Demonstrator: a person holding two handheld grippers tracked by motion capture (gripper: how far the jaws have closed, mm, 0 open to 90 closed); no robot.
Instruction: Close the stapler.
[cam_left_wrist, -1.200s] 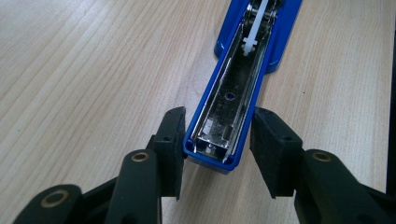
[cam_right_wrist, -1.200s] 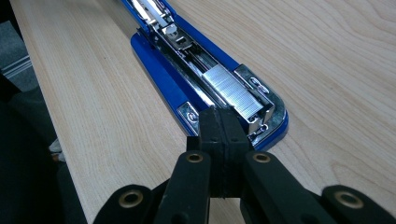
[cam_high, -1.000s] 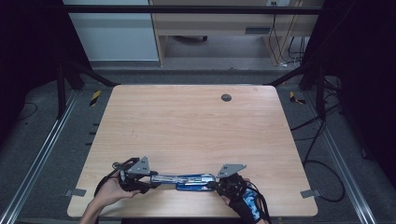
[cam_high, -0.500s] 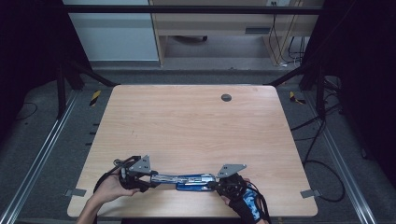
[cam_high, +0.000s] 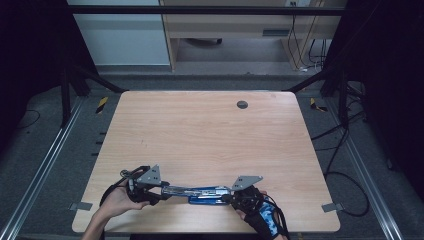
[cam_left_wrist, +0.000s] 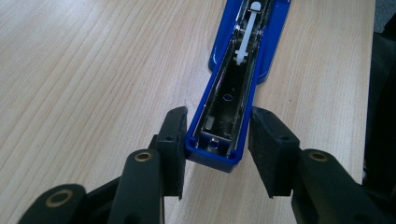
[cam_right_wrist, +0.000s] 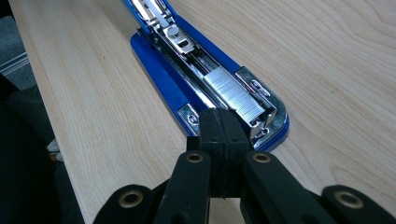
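Fingers (cam_left_wrist: 175, 144) unmoved, straddling opened stapler (cam_left_wrist: 229, 98)

The table (cam_high: 210, 135) is pale wood-grain board with a smooth, matt finish. On it the opened stapler (cam_left_wrist: 233, 88) has a glossy blue shell around a bright, polished metal channel, with a white plastic pusher (cam_left_wrist: 247, 32) inside. Its other half (cam_right_wrist: 205, 70) carries a shiny strip of metal staples (cam_right_wrist: 233, 93). The left gripper (cam_left_wrist: 217, 149) and right gripper (cam_right_wrist: 224, 140) are matt black plastic, their pads looking rough and rubbery, with brass-coloured rivets.
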